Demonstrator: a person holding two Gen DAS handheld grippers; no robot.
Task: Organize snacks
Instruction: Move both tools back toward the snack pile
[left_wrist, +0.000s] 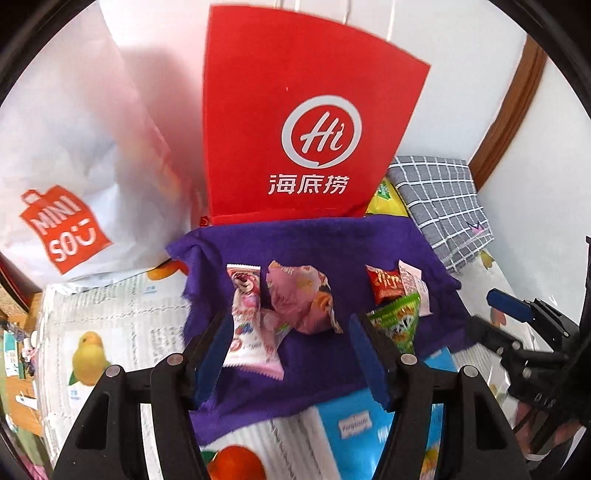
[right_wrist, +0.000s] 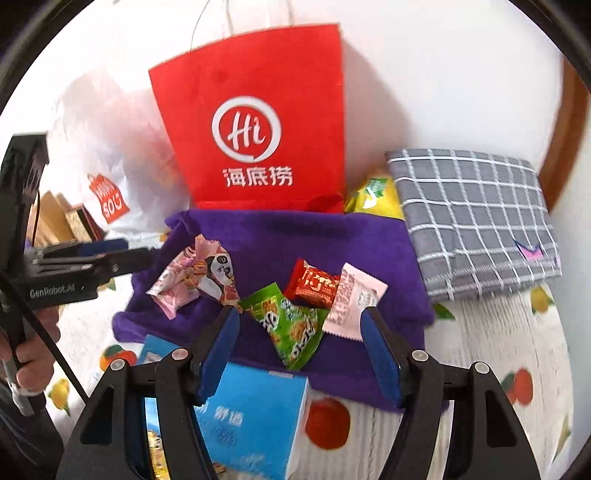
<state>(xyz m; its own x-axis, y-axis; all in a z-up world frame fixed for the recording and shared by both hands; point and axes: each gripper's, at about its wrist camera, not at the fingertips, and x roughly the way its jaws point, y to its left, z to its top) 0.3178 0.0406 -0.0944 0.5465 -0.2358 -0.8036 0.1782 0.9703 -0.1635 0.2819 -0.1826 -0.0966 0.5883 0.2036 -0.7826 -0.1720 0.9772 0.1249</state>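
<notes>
green snack packet (right_wrist: 291, 325): long axis diagonal, on purple cloth (right_wrist: 369, 243) | left gripper (left_wrist: 288, 354): agape, empty | right gripper (right_wrist: 301, 350): agape, empty

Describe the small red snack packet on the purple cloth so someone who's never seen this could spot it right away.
Find the tall red paper bag standing against the wall; the purple cloth lies in front of it. On the cloth's right side three packets cluster together: the small red snack packet sits between a green wrapper and a pale pink sachet. It is the only red one, squarish, with white lettering.

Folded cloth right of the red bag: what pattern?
The folded cloth is grey with a white grid check, clearest in the right wrist view.
</notes>
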